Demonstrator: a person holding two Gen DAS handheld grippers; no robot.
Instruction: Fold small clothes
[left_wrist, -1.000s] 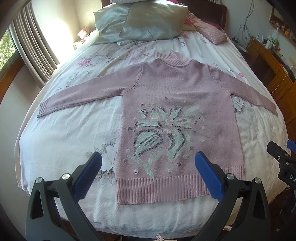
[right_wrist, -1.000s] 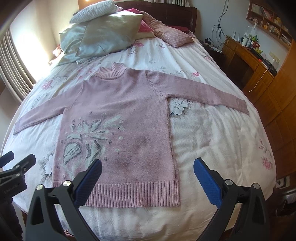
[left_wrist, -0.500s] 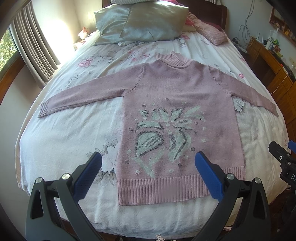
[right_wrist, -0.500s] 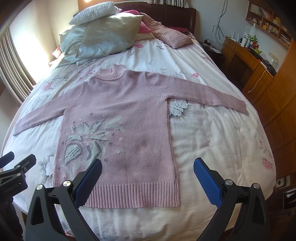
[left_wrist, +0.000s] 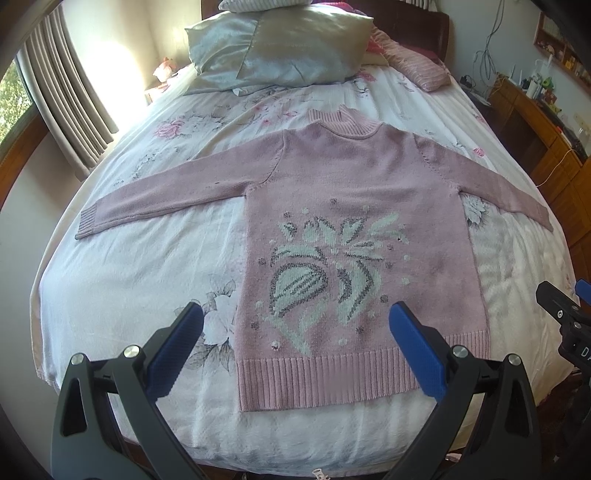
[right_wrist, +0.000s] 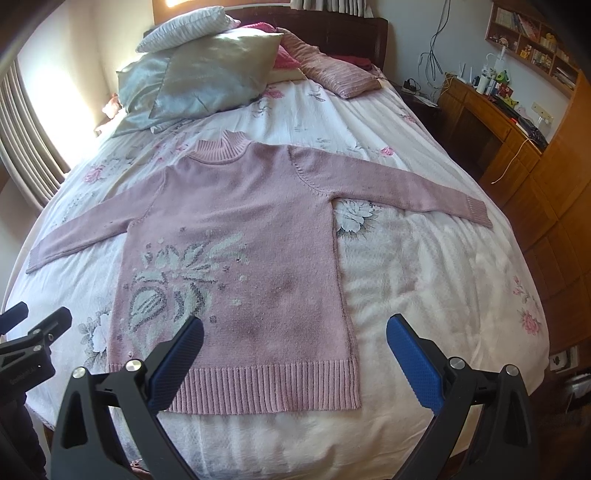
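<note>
Sweater (left_wrist: 354, 236) lies flat mid-bed (left_wrist: 129, 280), front up, sleeves out toward 9 and 3, ready for folding. I hold the left gripper (left_wrist: 295, 332) and right gripper (right_wrist: 295, 341) wide apart, empty, near the hem (right_wrist: 266, 387) at 6.

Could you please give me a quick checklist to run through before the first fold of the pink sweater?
1. Sweater lies flat, front up, on the bed: ok.
2. Both sleeves spread out to the sides, cuffs free, left sleeve, right sleeve: ok.
3. Left gripper open and holding nothing: ok.
4. Right gripper open and holding nothing: ok.
5. Pillows lie at the head of the bed, apart from the collar: ok.
6. Nothing trapped under the sweater: cannot tell.
</note>
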